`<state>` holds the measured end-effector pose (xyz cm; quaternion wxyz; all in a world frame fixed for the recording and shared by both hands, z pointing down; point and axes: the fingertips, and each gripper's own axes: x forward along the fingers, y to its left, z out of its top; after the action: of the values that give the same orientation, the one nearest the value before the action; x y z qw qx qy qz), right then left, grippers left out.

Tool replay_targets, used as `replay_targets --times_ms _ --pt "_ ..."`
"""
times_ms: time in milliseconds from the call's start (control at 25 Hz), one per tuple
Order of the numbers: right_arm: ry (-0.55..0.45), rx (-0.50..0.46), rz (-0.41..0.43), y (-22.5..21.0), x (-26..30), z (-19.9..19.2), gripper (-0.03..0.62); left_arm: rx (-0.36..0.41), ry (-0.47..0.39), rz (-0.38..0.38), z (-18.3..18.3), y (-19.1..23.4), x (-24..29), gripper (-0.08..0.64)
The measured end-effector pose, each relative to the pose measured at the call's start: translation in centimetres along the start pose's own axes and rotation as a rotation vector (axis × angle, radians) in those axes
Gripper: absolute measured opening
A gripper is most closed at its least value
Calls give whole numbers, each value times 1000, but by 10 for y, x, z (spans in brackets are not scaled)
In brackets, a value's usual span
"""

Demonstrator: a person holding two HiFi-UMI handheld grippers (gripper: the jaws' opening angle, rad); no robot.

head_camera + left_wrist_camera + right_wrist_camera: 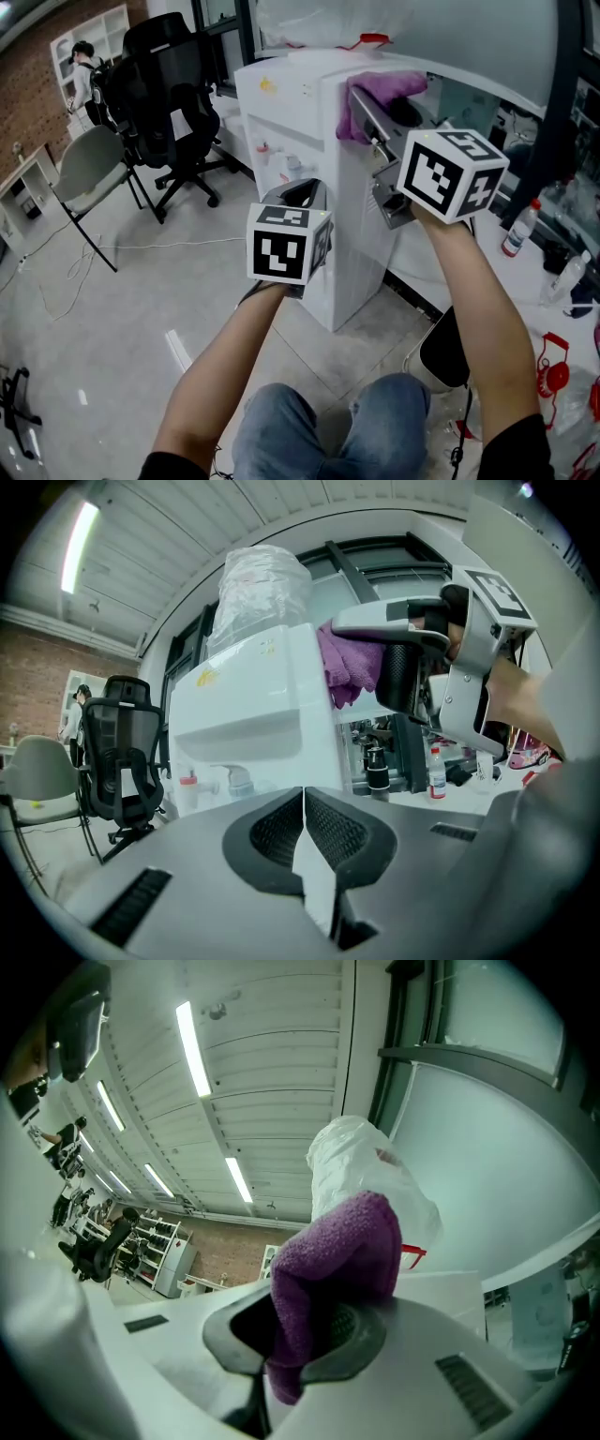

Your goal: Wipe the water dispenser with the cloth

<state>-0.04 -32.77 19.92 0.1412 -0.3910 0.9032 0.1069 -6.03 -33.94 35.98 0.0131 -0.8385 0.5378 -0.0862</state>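
The right hand-held gripper (373,127) is clamped on the purple cloth (380,92), which bunches up between its jaws and rises past their tips. The cloth lies against the upper right side of the white water dispenser (300,103), close to its top edge. A plastic-wrapped bottle (262,583) stands on top of the dispenser. The left hand-held gripper (302,194) is lower, in front of the dispenser near its taps, with its jaws closed together and nothing between them. A black office chair (169,94) stands on the floor well to the left
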Motion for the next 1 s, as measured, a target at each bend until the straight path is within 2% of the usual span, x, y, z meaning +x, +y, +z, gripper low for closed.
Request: replay_targets --times_ms 360,1000 --pt "58 9 10 4 -17 -47 46 -5 22 4 -24 -4 -4 28" --pt "225 88 6 4 -60 -179 46 -20 111 1 -93 -18 -3 28"
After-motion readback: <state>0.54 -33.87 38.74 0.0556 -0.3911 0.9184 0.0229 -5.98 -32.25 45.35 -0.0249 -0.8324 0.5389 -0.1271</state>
